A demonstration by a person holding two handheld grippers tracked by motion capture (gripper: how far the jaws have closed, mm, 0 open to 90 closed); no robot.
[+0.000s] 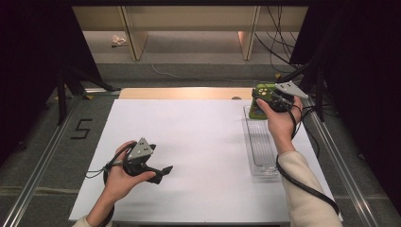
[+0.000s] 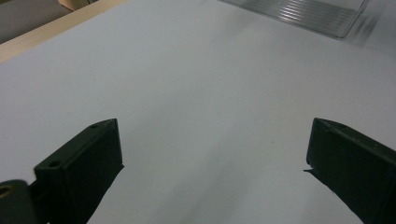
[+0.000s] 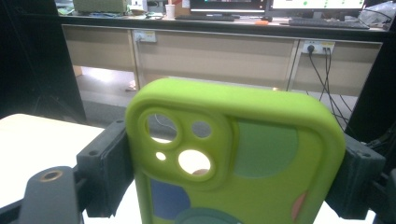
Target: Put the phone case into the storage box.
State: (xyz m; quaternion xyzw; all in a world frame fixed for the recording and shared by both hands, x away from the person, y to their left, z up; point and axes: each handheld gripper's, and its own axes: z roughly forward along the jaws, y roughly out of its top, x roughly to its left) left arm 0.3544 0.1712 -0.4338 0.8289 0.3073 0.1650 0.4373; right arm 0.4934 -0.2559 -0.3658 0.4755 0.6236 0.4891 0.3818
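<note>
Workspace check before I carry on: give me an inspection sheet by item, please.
Surface: white table top, bare in the middle.
Job's things: green phone case held upright; clear tray lies at the right side.
Clutter: nothing seen.
Grippers: right gripper clamps the case by its sides; left gripper open, nothing between its jaws.
Cables: black cable trails along the right forearm.
Surroundings: wooden cabinets behind; floor cables at far right.
</note>
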